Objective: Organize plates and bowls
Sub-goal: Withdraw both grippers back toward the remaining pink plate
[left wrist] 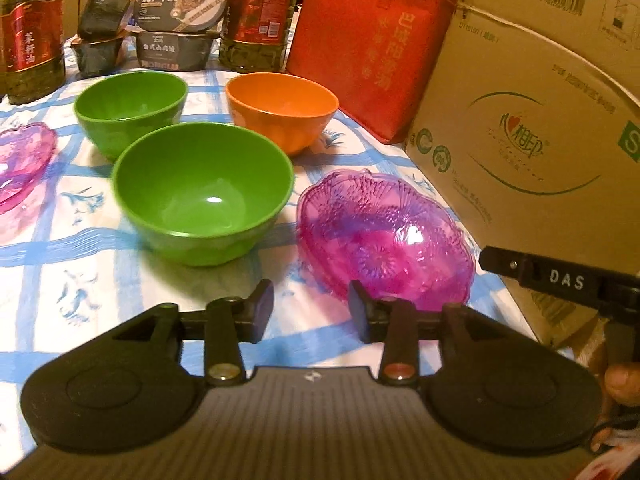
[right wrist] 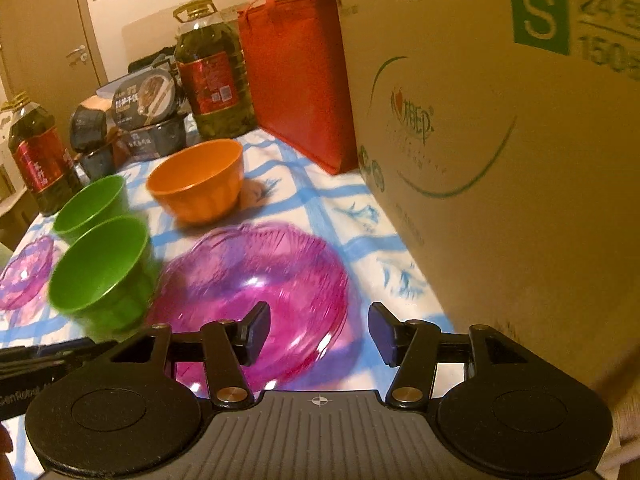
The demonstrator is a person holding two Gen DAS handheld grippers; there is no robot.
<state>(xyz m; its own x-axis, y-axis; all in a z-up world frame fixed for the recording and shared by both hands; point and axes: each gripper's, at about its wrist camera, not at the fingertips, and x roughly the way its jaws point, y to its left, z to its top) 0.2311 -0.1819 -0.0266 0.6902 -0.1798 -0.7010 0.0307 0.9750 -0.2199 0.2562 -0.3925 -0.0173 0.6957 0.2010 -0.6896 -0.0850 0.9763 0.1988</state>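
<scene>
On the blue-checked tablecloth stand two green bowls, a near one (left wrist: 204, 196) and a far one (left wrist: 130, 108), and an orange bowl (left wrist: 282, 108). A pink clear plate (left wrist: 386, 236) lies at the right and a second pink plate (left wrist: 22, 168) at the left edge. My left gripper (left wrist: 311, 314) is open and empty, just short of the near pink plate. My right gripper (right wrist: 318, 334) is open and empty, low over the near edge of that pink plate (right wrist: 256, 288). The green bowls (right wrist: 102, 272) and the orange bowl (right wrist: 198, 180) also show in the right wrist view.
A large cardboard box (left wrist: 536, 152) stands close on the right, next to a red bag (left wrist: 368, 48). Two oil bottles (left wrist: 260, 12) and stacked food tubs (left wrist: 176, 24) line the back of the table. The right gripper's body (left wrist: 560, 280) shows at the left view's right edge.
</scene>
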